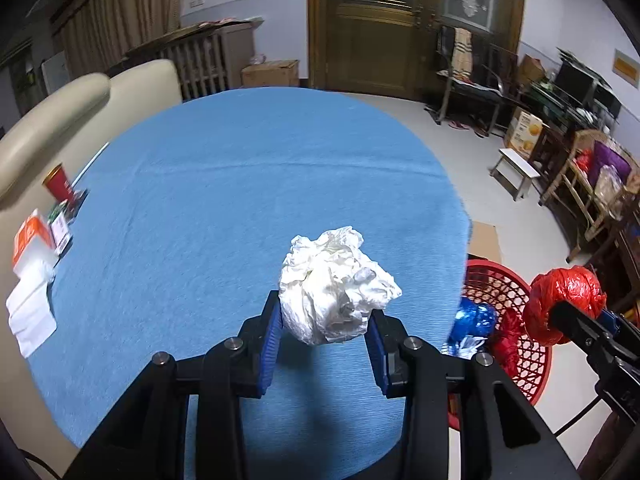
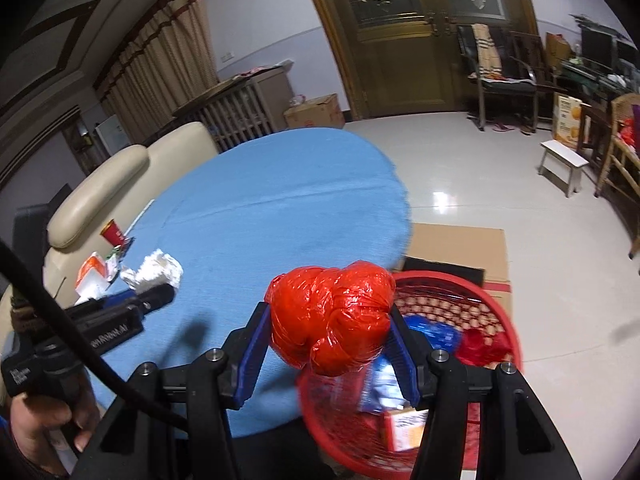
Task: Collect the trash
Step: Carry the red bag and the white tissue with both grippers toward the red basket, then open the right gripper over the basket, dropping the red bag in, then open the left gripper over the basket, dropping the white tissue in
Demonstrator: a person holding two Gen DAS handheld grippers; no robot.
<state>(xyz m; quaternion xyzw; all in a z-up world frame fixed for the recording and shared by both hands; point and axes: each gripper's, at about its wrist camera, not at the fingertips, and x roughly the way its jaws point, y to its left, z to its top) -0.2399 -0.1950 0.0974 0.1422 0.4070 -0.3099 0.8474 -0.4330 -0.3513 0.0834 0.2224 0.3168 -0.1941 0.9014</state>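
My left gripper (image 1: 325, 326) is shut on a crumpled white paper ball (image 1: 336, 284), held above the round table with its blue cloth (image 1: 240, 184). My right gripper (image 2: 329, 340) is shut on a balled-up red plastic bag (image 2: 332, 316), hanging at the table's right edge over the near rim of a red mesh basket (image 2: 496, 300). In the left wrist view the red plastic bag (image 1: 564, 300) and right gripper show at the far right, above the red mesh basket (image 1: 504, 280). The white paper ball (image 2: 158, 268) shows left in the right wrist view. Blue and red wrappers and a small box lie in the basket.
A red paper cup (image 1: 60, 184), an orange-and-white carton (image 1: 32, 240) and white napkins (image 1: 30, 316) sit at the table's left edge, beside a cream sofa (image 1: 52, 116). Flat cardboard (image 2: 456, 248) lies on the floor behind the basket. A small stool (image 2: 564, 164) and chairs stand at right.
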